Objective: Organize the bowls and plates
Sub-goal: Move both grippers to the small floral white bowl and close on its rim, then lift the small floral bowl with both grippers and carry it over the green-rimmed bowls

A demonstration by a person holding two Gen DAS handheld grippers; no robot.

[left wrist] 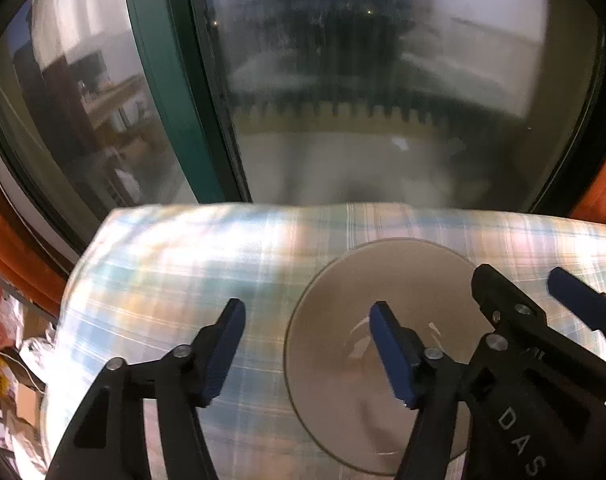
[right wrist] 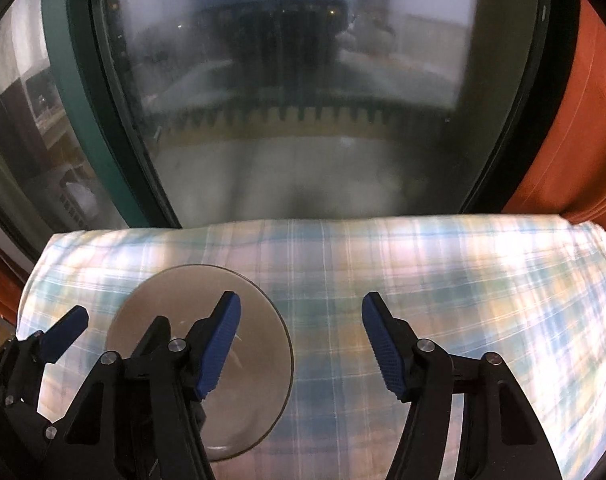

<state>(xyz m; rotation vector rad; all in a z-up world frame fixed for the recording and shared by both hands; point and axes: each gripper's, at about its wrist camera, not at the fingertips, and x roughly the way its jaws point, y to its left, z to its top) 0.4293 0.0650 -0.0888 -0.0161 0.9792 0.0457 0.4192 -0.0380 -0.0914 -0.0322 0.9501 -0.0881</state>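
A round steel plate (left wrist: 343, 300) lies flat on a plaid tablecloth (left wrist: 175, 264). In the right wrist view the plate (right wrist: 259, 344) is at the lower left. My left gripper (left wrist: 307, 344) is open and empty, its right finger over the plate's left part. My right gripper (right wrist: 301, 340) is open and empty above the cloth, its left finger over the plate's right part. The right gripper also shows in the left wrist view (left wrist: 515, 292), and the left gripper in the right wrist view (right wrist: 115, 328). No bowl is in view.
A large window with a green frame (left wrist: 171, 92) stands just behind the table's far edge (right wrist: 303, 220). Orange curtains (right wrist: 575, 128) hang at both sides. Boxes and clutter (left wrist: 7, 360) sit below the table's left end.
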